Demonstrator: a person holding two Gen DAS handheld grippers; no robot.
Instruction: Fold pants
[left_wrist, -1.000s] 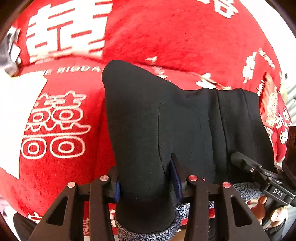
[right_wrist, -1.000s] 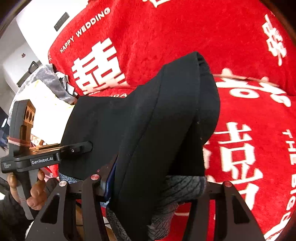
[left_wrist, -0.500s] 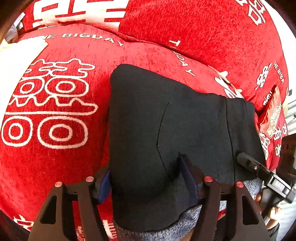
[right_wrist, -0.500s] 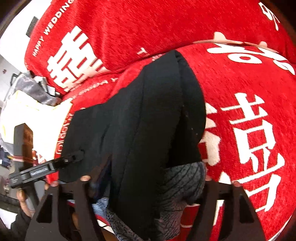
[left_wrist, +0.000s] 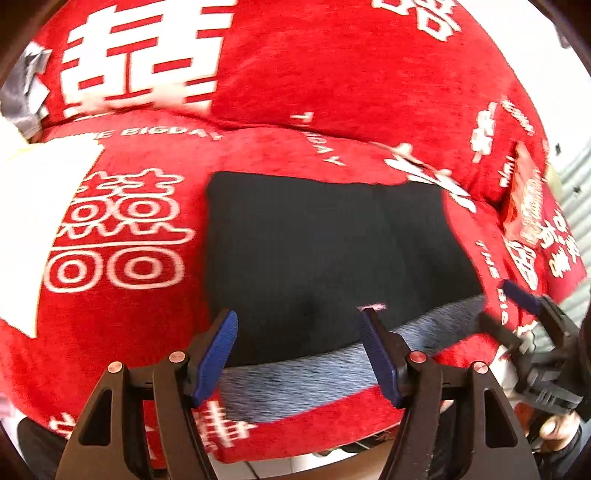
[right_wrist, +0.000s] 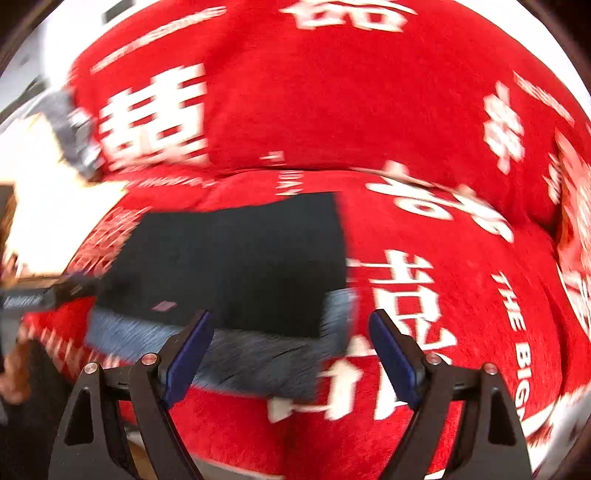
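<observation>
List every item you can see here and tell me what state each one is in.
Pants: folded, lying flat on the red cover, gray waistband nearest the cameras.
Left gripper: jaws open, holding nothing.
Right gripper: jaws open, holding nothing.
Red cover: spread over the cushions.

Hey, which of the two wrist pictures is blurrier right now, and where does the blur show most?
Right wrist view: blurrier, with the white lettering on the red sofa cover and the grey band of the pants smeared sideways, while the right gripper stays sharp. Left wrist view: milder blur, mostly at the pants' edges; the left gripper is crisp. Both bulge from the fisheye lens.
</observation>
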